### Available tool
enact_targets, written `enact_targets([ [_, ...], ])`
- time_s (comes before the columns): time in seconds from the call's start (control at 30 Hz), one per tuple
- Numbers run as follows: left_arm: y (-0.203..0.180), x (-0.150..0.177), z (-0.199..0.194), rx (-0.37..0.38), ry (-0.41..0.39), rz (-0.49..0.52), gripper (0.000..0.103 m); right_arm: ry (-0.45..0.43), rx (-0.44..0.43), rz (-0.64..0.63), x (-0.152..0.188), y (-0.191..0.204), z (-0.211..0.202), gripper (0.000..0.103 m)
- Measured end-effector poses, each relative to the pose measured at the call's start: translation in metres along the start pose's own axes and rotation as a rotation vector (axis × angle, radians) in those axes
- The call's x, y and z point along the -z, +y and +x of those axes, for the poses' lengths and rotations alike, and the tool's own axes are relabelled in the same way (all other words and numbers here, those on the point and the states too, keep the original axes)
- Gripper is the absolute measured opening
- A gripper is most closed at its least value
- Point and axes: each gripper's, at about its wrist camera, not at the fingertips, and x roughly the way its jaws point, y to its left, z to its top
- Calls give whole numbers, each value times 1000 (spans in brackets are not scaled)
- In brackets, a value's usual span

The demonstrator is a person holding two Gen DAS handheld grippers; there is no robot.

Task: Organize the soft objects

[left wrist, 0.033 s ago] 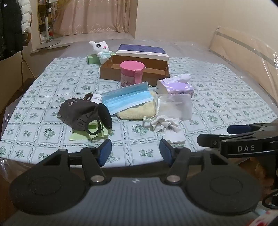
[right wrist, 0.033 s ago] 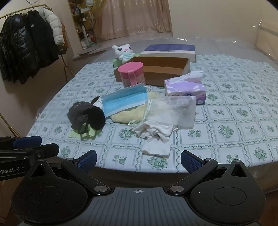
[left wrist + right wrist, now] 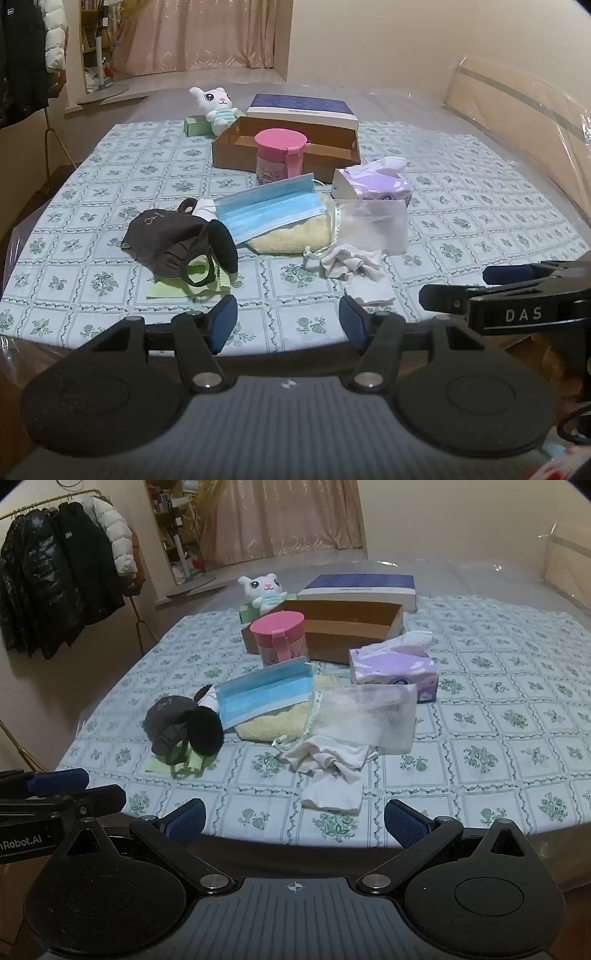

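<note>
A pile of soft things lies mid-table: a dark brown cap (image 3: 166, 236) with black earmuff, a blue face mask (image 3: 266, 206) on a yellow towel (image 3: 291, 236), a white mesh bag (image 3: 373, 225), white socks (image 3: 354, 269) and a green cloth (image 3: 177, 290). They also show in the right wrist view: cap (image 3: 173, 720), mask (image 3: 262, 694), socks (image 3: 328, 768). My left gripper (image 3: 288, 323) is open and empty at the table's near edge. My right gripper (image 3: 293, 821) is open and empty beside it.
An open cardboard box (image 3: 284, 146) with a pink cup (image 3: 280, 157) before it stands at the back. A plush cat (image 3: 218, 107), a blue-lidded box (image 3: 303, 109) and a purple tissue pack (image 3: 373, 182) are nearby. Coats (image 3: 55, 572) hang at left.
</note>
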Motion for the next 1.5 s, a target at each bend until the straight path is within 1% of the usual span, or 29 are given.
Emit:
enact_targets([
  [1.5, 0, 0, 0, 2, 10, -1, 58, 0, -5, 3, -1, -5, 8, 102],
])
